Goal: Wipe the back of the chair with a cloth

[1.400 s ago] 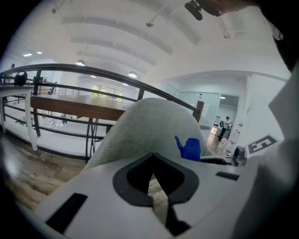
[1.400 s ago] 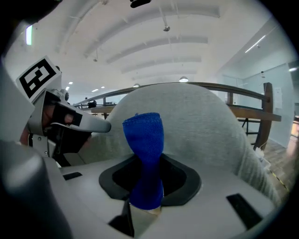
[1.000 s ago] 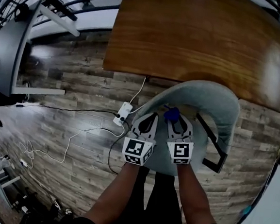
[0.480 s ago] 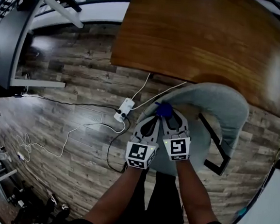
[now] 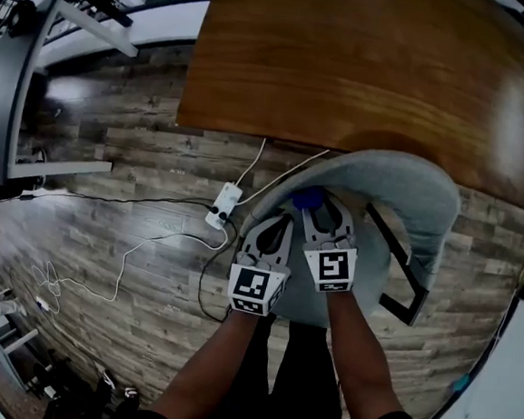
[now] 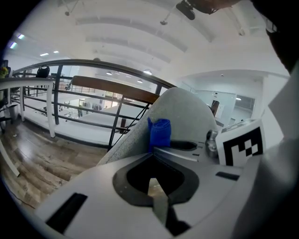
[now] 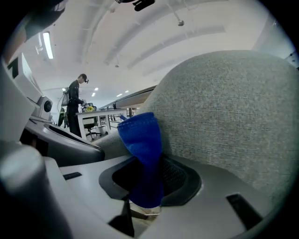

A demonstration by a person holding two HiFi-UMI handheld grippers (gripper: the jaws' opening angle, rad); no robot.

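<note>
Cloth [image 5: 307, 199]: blue, bunched, clamped between the jaws of the right gripper [image 5: 324, 209]. The free end stands up past the jaw tips. In the right gripper view the cloth [image 7: 142, 154] lies against the grey fabric of the chair back [image 7: 224, 116].

Left gripper [image 5: 282, 219]: jaws together, nothing between them, just beside the right gripper at the left edge of the chair back [image 5: 402, 175]. Contact with the chair cannot be made out.

Surroundings: wooden table [image 5: 366, 67] beyond the chair. A white power strip [image 5: 220, 205] with cables lies on the plank floor [image 5: 128, 174] to the left.
</note>
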